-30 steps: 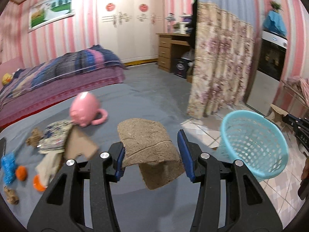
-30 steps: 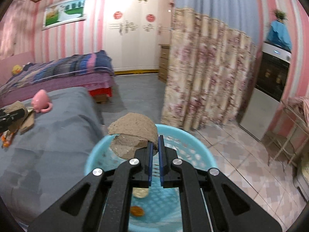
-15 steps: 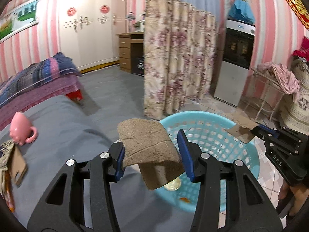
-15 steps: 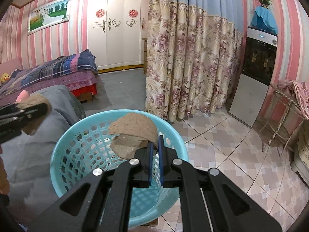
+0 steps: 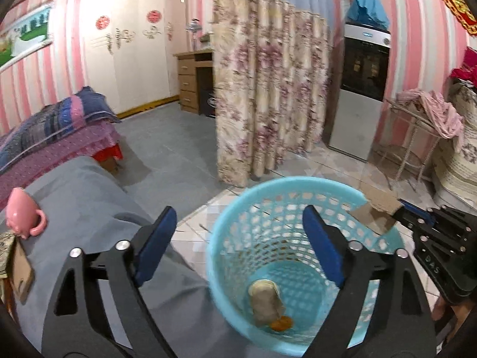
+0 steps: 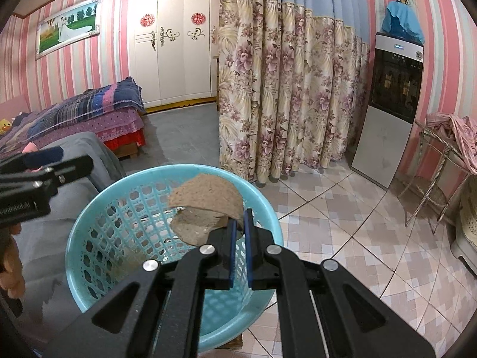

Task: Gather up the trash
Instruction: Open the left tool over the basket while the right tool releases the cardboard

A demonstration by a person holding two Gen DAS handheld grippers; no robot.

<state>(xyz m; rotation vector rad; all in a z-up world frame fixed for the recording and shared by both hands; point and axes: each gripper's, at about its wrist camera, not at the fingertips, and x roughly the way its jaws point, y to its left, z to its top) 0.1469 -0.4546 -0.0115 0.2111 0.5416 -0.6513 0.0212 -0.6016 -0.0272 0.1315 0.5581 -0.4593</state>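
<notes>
- The left claw (image 5: 238, 238) fills the bottom of its frame, its jaws having just spread wide with nothing between them, above the blue basket (image 5: 226, 256).
- Low in the basket lie a brown cardboard piece (image 5: 265, 301) and an orange scrap (image 5: 280, 325).
- The right claw (image 6: 240, 229), lower centre of its frame, is clenched on a curled cardboard piece (image 6: 205, 200) over the basket's rim.
- At the left edge a pink mug (image 5: 22, 216) sits on the grey-covered counter (image 5: 83, 197).
- Further back, centre frame, hangs a flowered curtain (image 6: 283, 95).
</notes>
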